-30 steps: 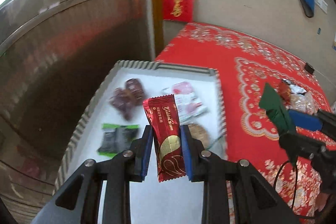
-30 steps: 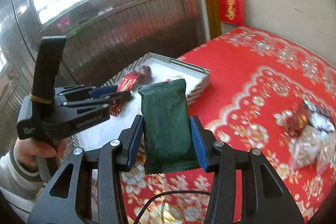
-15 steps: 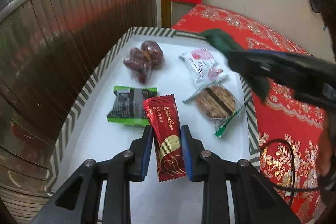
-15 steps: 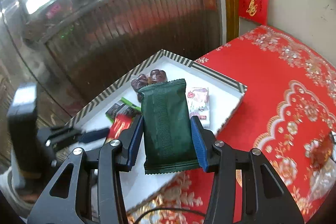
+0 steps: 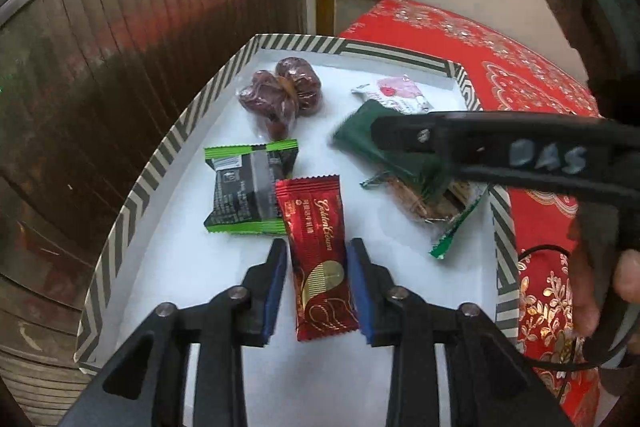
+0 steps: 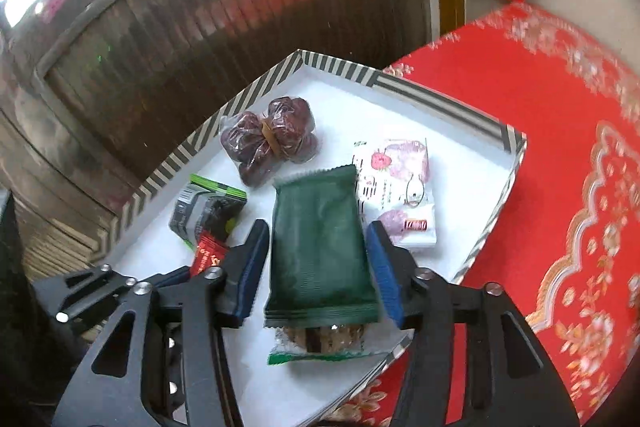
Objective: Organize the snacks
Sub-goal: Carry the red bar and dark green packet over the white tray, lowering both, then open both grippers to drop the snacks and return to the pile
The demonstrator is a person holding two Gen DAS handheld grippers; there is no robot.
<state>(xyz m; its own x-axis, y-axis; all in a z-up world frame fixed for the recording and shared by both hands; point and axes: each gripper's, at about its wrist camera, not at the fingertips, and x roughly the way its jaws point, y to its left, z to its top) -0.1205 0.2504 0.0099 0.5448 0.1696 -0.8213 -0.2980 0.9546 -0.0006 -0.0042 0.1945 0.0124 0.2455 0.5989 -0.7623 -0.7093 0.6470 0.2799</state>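
A white tray with a striped rim [image 5: 160,163] [image 6: 452,99] holds several snacks. My left gripper [image 5: 317,287] has its jaws parted a little off the red Golden Crown packet [image 5: 318,255], which lies on the tray floor. My right gripper [image 6: 316,263] has its jaws opened off the dark green packet [image 6: 320,243] [image 5: 360,139], which rests on a cookie pack [image 6: 320,341] [image 5: 440,203]. In the tray also lie wrapped dates [image 5: 282,95] [image 6: 268,141], a black-and-green packet [image 5: 244,187] [image 6: 204,207] and a white-pink packet [image 5: 394,95] [image 6: 400,187].
The tray sits on a red patterned tablecloth [image 5: 532,75] [image 6: 560,155]. A dark wooden slatted wall [image 5: 120,67] [image 6: 200,35] stands behind and left of the tray. A hand [image 5: 608,291] holds the right gripper's handle over the tray's right edge.
Both grippers came down into the tray. Their jaws have opened off the packets: the red one lies on the tray floor, the green one on the cookie pack.
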